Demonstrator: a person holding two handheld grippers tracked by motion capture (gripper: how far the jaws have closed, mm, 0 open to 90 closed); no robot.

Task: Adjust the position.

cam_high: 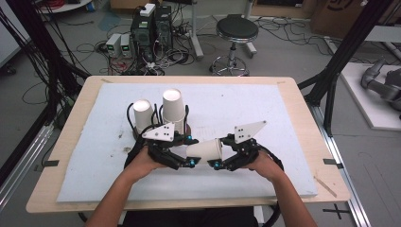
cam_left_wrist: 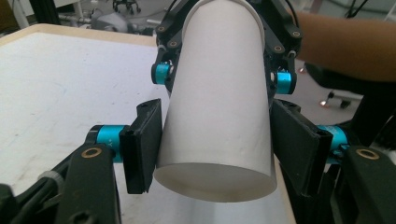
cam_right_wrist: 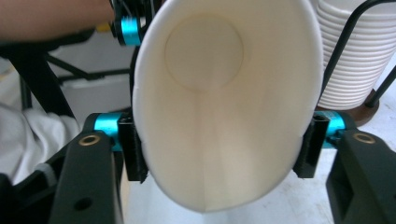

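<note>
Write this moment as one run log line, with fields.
cup: paper cup, sideways, above table | right hand-held gripper: squeezing rim | left hand-held gripper: around base | stacks: behind

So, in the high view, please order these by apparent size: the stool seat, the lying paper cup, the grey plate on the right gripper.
1. Stool seat, though farthest from the camera.
2. Lying paper cup and the grey plate on the right gripper look alike; I will not rank them.

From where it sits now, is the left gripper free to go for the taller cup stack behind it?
Probably not yet. The left gripper has its jaws around the base end of the paper cup that the right gripper squeezes at the rim. The taller stack stands just behind, unobstructed.
</note>
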